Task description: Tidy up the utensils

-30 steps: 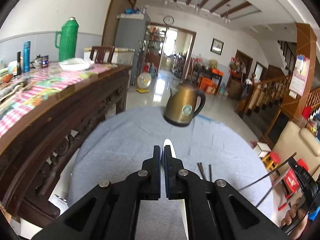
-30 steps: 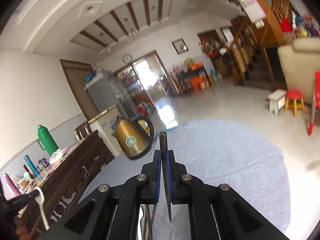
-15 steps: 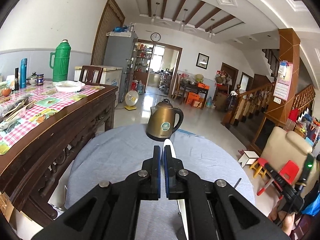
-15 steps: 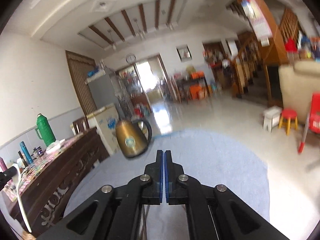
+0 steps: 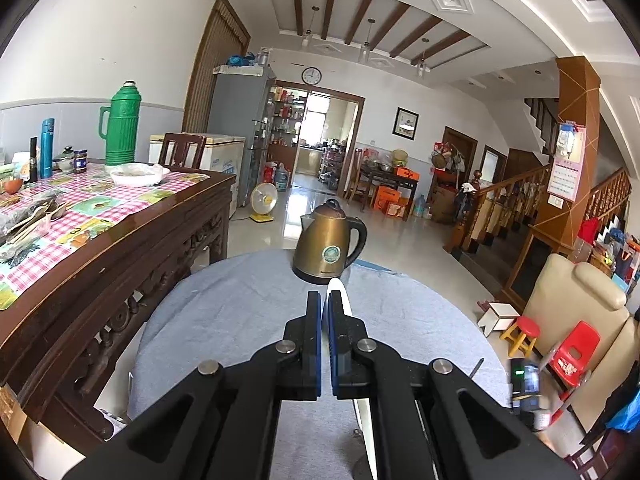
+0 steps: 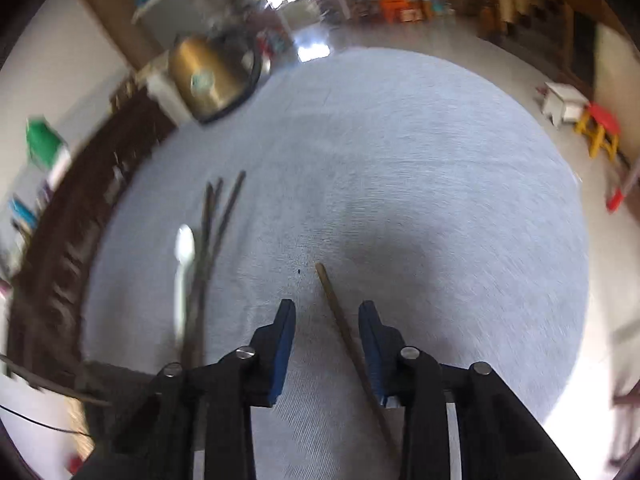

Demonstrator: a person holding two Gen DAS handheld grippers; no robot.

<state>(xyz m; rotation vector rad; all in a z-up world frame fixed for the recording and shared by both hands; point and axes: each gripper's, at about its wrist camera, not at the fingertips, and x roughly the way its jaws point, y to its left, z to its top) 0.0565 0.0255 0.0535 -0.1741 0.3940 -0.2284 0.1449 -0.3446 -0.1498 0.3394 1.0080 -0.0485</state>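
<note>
Chopstick (image 6: 344, 328) lies loose on the grey tabletop (image 6: 420, 168) between the right gripper's (image 6: 327, 332) opening jaws, pads clear of it, probably a fresh pick lined up along its length. Bundle of dark chopsticks (image 6: 212, 224) and a white spoon (image 6: 185, 248) sit grouped to the left, near the kettle (image 6: 208, 76), likely the sorted pile. Left gripper (image 5: 324, 344) is clamped on a white utensil (image 5: 340, 294), hovering above the tabletop.

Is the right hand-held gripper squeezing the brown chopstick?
Apart. In the right wrist view the right hand-held gripper is opening; the chopstick lies between the fingers, with bare cloth showing between it and both blue pads.
</note>
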